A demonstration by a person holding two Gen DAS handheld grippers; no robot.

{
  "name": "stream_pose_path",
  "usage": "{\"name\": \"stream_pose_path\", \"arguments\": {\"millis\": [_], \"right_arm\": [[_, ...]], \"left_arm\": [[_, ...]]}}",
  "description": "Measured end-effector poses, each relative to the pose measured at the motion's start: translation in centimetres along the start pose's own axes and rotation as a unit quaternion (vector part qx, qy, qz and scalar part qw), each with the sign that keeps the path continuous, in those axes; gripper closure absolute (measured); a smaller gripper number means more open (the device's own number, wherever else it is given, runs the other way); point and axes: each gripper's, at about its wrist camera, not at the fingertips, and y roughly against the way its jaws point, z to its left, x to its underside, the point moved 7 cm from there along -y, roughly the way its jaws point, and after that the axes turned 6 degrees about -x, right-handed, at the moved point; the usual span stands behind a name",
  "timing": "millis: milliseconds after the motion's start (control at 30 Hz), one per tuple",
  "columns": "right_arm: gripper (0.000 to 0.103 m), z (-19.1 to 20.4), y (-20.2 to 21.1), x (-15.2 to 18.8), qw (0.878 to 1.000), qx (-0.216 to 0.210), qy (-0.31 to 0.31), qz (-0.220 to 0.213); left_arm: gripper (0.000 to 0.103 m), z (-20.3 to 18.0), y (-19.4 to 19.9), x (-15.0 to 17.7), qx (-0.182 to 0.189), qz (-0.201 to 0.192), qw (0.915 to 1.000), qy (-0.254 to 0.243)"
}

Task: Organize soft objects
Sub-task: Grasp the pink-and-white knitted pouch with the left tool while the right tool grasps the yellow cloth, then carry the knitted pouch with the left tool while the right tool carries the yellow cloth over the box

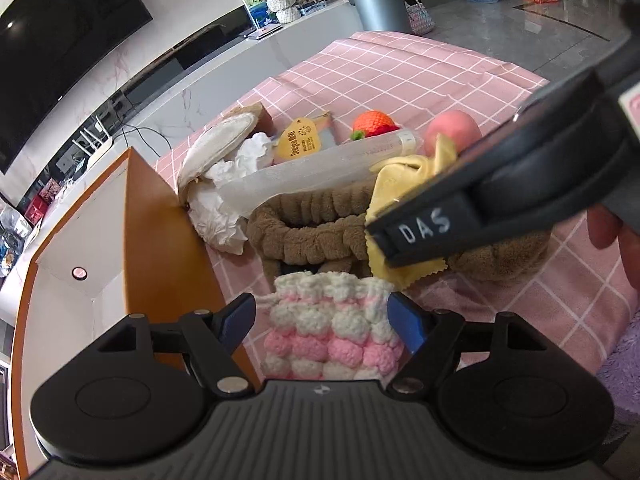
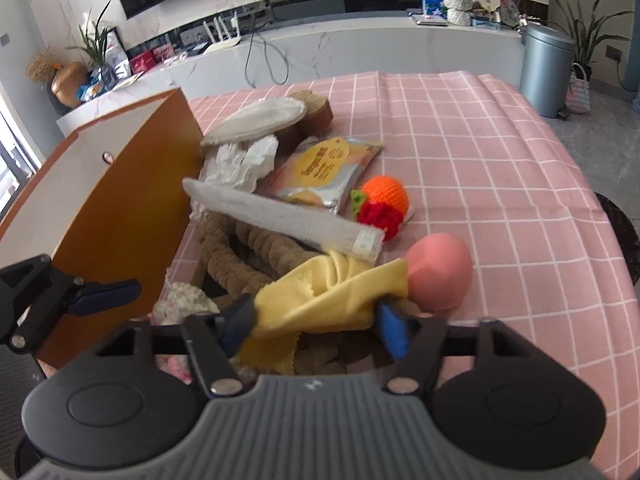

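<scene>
pickup step in hand: right gripper [image 2: 316,320] jaws pinched on yellow cloth [image 2: 336,292] over brown headband [image 2: 256,240], left gripper [image 1: 322,314] jaws spread around crochet pouch [image 1: 332,332], ungripped; next likely lift toward orange box [image 1: 160,216].

Both views are brightly lit by soft, even daylight, with colours clear and little harsh shadow. In the left wrist view, small ceiling-light reflections dot the dark television screen [image 1: 60,40] at the upper left, and the glossy grey floor [image 1: 520,28] at the upper right shines with pale glare. Fisheye distortion bends straight lines strongly toward the edges, and the corners fade to black. In the right wrist view, bright window light [image 2: 12,168] washes out the left edge. The yellow cloth [image 2: 332,300] and pink ball [image 2: 440,276] look slightly soft, while the pink checked tablecloth [image 2: 480,168] stays sharper.
</scene>
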Motion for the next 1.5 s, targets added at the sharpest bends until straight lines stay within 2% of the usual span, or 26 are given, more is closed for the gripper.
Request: {"name": "stream_pose_path", "arguments": {"millis": [33, 100, 200, 300, 433, 567, 667, 700, 833, 933, 1000, 1233, 1500], "right_arm": [[0.069, -0.1, -0.1, 0.1, 1.0, -0.004, -0.002, 0.001], [0.088, -0.3, 0.2, 0.1, 1.0, -0.01, -0.005, -0.007], [0.096, -0.5, 0.8, 0.0, 1.0, -0.009, -0.006, -0.021], [0.096, -0.9, 1.1, 0.1, 0.999, -0.015, -0.018, -0.022], [0.096, -1.3, 1.3, 0.4, 0.999, -0.028, -0.036, -0.021], [0.096, -1.5, 1.4, 0.5, 0.998, -0.031, -0.045, -0.022], [0.096, -1.4, 1.5, 0.5, 0.998, -0.033, -0.042, -0.023], [0.096, -1.3, 1.5, 0.5, 0.998, -0.033, -0.04, -0.024], [0.096, -0.8, 2.0, 0.4, 0.999, -0.034, -0.024, -0.036], [0.096, -0.6, 2.8, 0.3, 0.998, -0.032, -0.018, -0.052], [0.096, -0.6, 3.4, 0.3, 0.998, -0.026, -0.018, -0.06], [0.096, -0.3, 5.8, 0.2, 0.997, -0.004, -0.007, -0.082], [0.096, 1.2, 10.3, -0.3, 0.991, 0.013, 0.019, -0.128]], "left_arm": [[0.014, -0.1, -0.1, -0.1, -0.003, -0.001, 1.0, -0.003], [0.014, -0.4, -0.5, -0.1, -0.008, 0.002, 0.9999, -0.01], [0.012, -0.8, -0.8, 0.0, -0.013, 0.015, 0.9997, -0.015], [0.011, -1.0, -1.1, -0.2, -0.017, 0.027, 0.9995, -0.01], [0.006, -1.7, -1.5, 0.1, 0.01, 0.05, 0.9987, -0.009], [0.007, -1.6, -2.2, 0.8, 0.02, 0.064, 0.9977, 0.009], [0.019, -1.6, -2.0, 0.7, 0.024, 0.062, 0.9977, 0.011], [0.025, -1.7, -1.9, 0.7, 0.026, 0.059, 0.9979, 0.012], [0.047, -1.4, -1.5, 0.4, 0.033, 0.04, 0.9982, 0.031], [0.06, -0.9, -0.7, 0.2, 0.042, 0.024, 0.9973, 0.055], [0.065, -0.4, 0.0, -0.1, 0.049, 0.011, 0.9961, 0.073], [0.067, 1.3, 3.1, -1.1, 0.069, -0.034, 0.989, 0.126], [0.067, 4.3, 7.7, -2.8, 0.081, -0.098, 0.9753, 0.181]]}}
